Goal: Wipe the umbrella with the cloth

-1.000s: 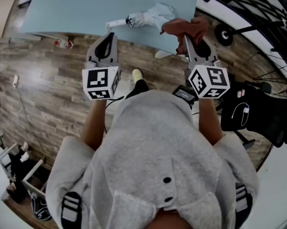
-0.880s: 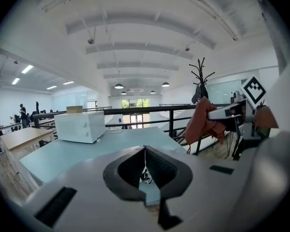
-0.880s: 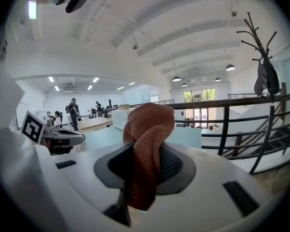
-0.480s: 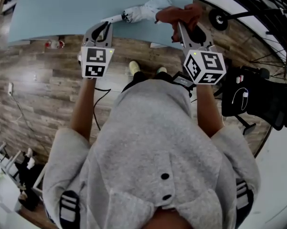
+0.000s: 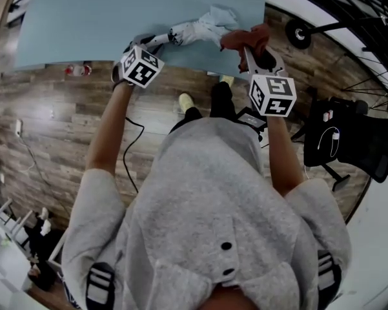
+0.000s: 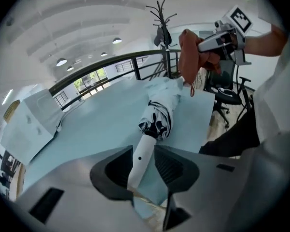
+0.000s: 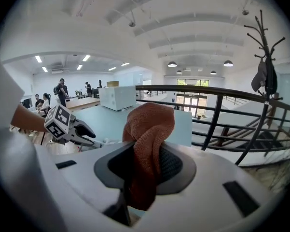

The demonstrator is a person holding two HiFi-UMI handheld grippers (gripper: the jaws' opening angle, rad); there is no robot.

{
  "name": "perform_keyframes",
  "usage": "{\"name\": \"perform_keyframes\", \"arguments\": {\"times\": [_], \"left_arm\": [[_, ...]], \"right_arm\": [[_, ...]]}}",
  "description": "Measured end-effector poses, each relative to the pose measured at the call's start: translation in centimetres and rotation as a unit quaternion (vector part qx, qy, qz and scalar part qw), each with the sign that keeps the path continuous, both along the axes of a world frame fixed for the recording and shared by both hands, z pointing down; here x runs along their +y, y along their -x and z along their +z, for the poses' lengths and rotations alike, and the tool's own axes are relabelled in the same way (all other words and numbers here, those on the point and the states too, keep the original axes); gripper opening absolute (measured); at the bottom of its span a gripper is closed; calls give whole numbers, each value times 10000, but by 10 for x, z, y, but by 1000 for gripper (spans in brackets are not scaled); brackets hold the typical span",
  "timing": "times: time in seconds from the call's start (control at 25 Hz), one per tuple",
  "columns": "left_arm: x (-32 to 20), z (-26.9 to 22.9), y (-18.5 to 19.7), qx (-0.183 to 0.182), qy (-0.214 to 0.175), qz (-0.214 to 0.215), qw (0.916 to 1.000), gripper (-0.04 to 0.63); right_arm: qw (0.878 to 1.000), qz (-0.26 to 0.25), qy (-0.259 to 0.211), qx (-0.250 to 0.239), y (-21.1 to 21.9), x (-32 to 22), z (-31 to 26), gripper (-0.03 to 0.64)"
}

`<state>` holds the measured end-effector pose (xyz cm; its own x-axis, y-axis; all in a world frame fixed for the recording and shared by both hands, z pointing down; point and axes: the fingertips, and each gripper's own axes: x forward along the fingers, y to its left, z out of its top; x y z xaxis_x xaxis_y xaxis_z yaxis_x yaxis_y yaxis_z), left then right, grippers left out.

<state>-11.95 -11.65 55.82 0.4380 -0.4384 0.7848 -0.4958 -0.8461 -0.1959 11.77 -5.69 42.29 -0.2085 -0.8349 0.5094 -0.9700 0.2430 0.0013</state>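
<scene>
A folded pale umbrella (image 5: pixel 200 28) lies on the light blue table (image 5: pixel 84 24), its white handle (image 5: pixel 156 39) pointing left. My left gripper (image 5: pixel 141 41) has come down over that handle. Its jaws have just been opening and stand on either side of the handle (image 6: pixel 141 153) without pressing on it. An orange-brown cloth (image 5: pixel 245 37) hangs bunched from my right gripper (image 5: pixel 250 49), which is shut on it and held just right of the umbrella's fabric end. The right gripper view shows the cloth (image 7: pixel 147 129) filling the jaws, with the left gripper (image 7: pixel 89 135) beyond.
A black railing (image 5: pixel 348 18) runs behind the table's right end. A black office chair (image 5: pixel 355 147) stands on the wooden floor at my right. A small red and white object (image 5: pixel 81 70) lies under the table's near edge. A white box (image 7: pixel 118 97) sits far off.
The left gripper has dropped forward to the table, rolled over, and now straddles the umbrella handle. The right gripper with the cloth has sunk slightly toward the umbrella.
</scene>
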Motion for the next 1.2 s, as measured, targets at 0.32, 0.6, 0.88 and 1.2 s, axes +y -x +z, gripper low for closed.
{"name": "perform_keyframes", "arguments": {"times": [0.32,0.6,0.88,1.2], "left_arm": [[-14,38,-9,-722,361,603,9949,170],[-17,41,-2,-794,649,611,9929,172],[5,43,-22,-203,1271,251,9914,170],[9,45,-29,-2,1399,85,9901,169]], "right_arm": [[9952,609,474,600,-65,-15,50,107],[9889,959,847,752,-85,-41,89,107],[9855,1283,705,863,-102,-59,89,107],[9791,1793,504,820,-140,-68,73,107]]}}
